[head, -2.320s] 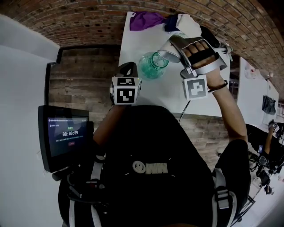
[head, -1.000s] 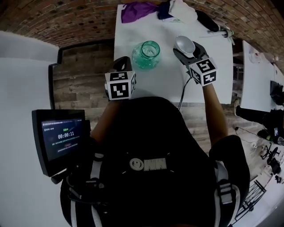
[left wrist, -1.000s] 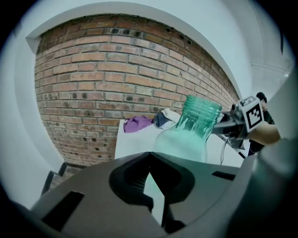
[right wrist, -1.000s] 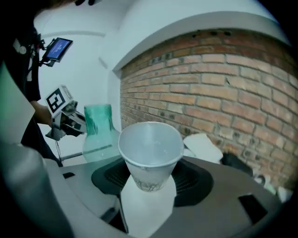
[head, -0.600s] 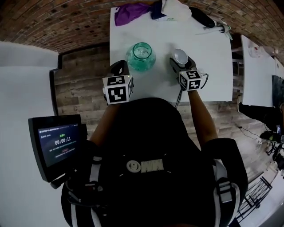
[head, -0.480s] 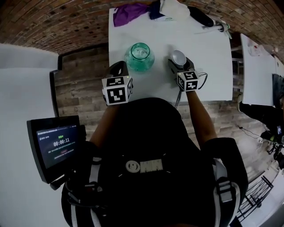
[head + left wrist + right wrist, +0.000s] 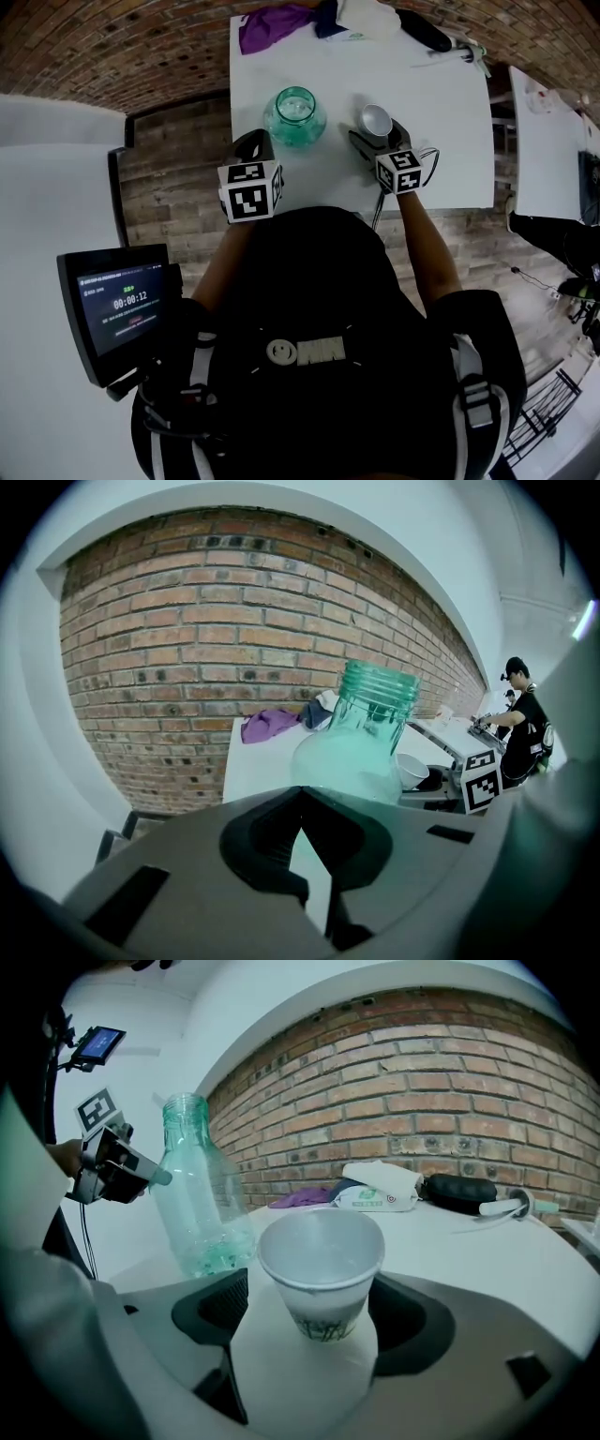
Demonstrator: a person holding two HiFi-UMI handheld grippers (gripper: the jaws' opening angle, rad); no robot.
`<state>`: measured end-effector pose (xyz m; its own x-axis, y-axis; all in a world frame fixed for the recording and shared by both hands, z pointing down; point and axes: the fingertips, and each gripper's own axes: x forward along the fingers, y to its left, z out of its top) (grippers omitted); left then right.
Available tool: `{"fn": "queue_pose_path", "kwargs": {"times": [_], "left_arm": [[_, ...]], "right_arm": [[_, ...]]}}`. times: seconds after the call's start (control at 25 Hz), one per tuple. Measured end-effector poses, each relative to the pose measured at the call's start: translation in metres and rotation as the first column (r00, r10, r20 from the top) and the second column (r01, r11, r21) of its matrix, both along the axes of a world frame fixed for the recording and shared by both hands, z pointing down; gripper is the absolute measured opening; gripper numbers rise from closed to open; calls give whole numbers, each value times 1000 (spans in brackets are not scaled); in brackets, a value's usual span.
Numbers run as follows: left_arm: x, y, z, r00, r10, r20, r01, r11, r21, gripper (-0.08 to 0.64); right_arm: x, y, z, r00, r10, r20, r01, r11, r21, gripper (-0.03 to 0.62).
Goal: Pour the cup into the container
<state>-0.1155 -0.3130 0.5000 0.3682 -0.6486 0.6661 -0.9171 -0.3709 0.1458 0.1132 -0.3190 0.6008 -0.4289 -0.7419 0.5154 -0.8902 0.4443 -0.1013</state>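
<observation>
With right gripper fingers opening around the upright cup, a skewed withdrawal could topple it; left gripper fingers are closed, empty.

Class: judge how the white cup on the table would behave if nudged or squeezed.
The cup looks empty, so it is probably light and easily shoved. Its base is narrower than its rim, so it is likely tippy. Its thin walls may crush if squeezed hard.

A white table stands against a brick wall. Along its far edge lie a crumpled purple cloth, a white packet with green print and a black pouch. 1 lit screen, showing a timer, sits off the table's left side.
</observation>
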Motion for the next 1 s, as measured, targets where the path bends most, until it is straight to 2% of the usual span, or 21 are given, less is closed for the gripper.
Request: {"fn": "queue_pose_path", "kwargs": {"times": [0.2,0.48,0.52,0.56,0.64,0.84,1.0], "left_arm": [[-5,9,1,1000,4,-12,-4,1000,-9,0],[-16,30,6,999,-20,-43,19,1000,-17,0],[-16,33,7,999,-22,-47,21,1000,-22,0],[-15,36,7,999,-23,-50,21,999,-26,0],[-7,45,4,998,-23,-56,22,1000,-20,0],[34,76,-11,998,-8,-70,11,999,40,0],[71,108,-24,997,14,-78,-8,998,69,0]], "right_arm": [[6,19,-16,1000,14,-3,-14,999,34,383],[36,82,-53,992,124,-29,-120,986,117,379],[38,88,-63,989,143,-35,-137,981,140,339],[39,92,-74,985,168,-38,-160,973,165,249],[37,99,-95,979,203,-12,-196,958,211,14],[11,112,-136,985,139,105,-163,947,278,6],[10,130,-153,960,151,236,-211,944,255,6]]}}
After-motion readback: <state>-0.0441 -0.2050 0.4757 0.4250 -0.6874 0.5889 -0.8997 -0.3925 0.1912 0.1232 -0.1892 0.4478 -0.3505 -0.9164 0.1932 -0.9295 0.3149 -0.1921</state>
